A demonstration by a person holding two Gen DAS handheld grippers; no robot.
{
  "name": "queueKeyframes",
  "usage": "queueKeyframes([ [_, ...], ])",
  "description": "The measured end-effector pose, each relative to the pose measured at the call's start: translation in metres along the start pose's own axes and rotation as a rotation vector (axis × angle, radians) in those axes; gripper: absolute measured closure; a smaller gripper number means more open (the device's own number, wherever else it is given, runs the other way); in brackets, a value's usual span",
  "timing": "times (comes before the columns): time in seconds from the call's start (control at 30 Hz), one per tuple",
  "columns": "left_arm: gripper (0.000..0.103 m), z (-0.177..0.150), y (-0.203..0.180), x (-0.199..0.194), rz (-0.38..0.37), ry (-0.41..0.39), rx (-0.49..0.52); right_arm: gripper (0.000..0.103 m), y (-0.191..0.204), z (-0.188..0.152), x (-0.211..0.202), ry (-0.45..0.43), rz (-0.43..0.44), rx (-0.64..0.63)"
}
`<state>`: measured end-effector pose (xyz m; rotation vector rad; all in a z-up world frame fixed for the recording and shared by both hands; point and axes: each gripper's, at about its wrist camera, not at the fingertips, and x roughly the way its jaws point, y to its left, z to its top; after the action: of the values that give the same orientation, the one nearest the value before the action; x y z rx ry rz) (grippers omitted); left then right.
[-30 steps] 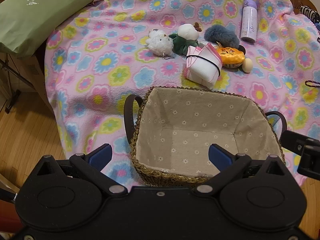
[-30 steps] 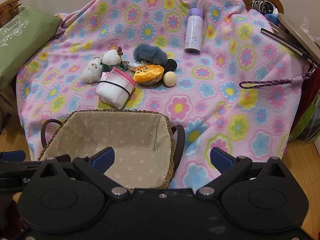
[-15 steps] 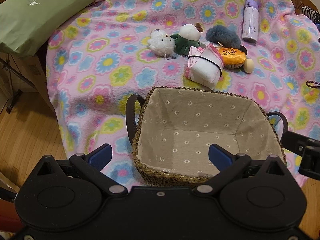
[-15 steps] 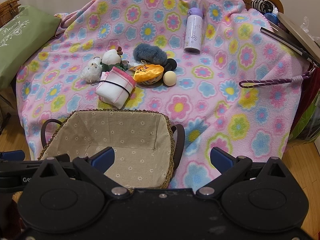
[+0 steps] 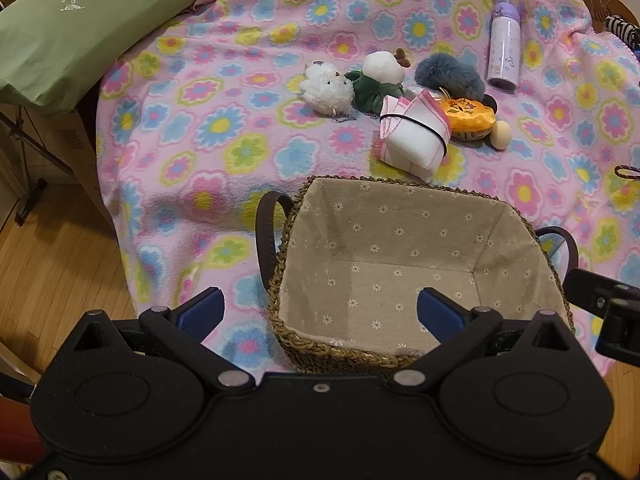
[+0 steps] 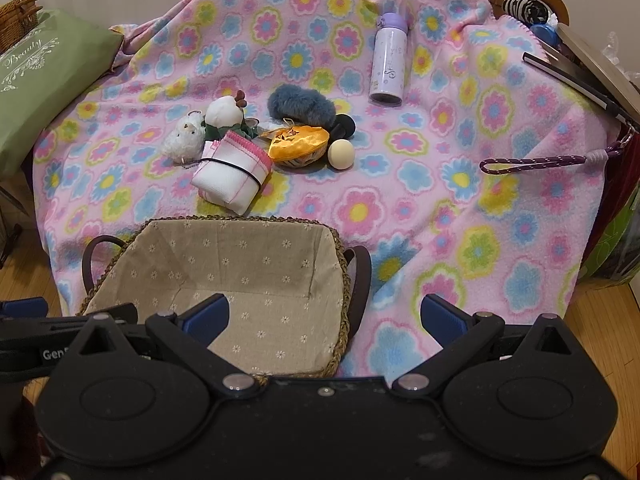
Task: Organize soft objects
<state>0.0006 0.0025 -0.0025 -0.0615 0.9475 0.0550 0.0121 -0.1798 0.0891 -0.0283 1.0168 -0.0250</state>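
Claws first: the left claw hangs with its blue pads spread wide and nothing between them, poised over the near edge of the lined basket. The right claw is just as wide and just as empty, off the basket's right side, over the flowered blanket. The basket sits nearest the person, mouth up and bare inside, which I take as the place meant for the soft things.

Those lie bunched beyond its far rim: a banded white cloth bundle closest, then a fluffy white toy, a white-and-green plush, an orange pouch, a blue-grey fur puff and a small cream ball. A lilac bottle stands upright farther back; its script is too small to read. The green cushion at the left reads "Beauty".
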Motion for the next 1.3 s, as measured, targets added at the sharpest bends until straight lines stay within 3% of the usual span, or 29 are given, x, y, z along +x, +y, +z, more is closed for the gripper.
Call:
queueKeyframes([
  [1.3,0.003,-0.0013,-0.0045,0.0034,0.0,0.023,-0.006,0.001,-0.0007,0.0021,0.0009,0.006,0.002,-0.003],
])
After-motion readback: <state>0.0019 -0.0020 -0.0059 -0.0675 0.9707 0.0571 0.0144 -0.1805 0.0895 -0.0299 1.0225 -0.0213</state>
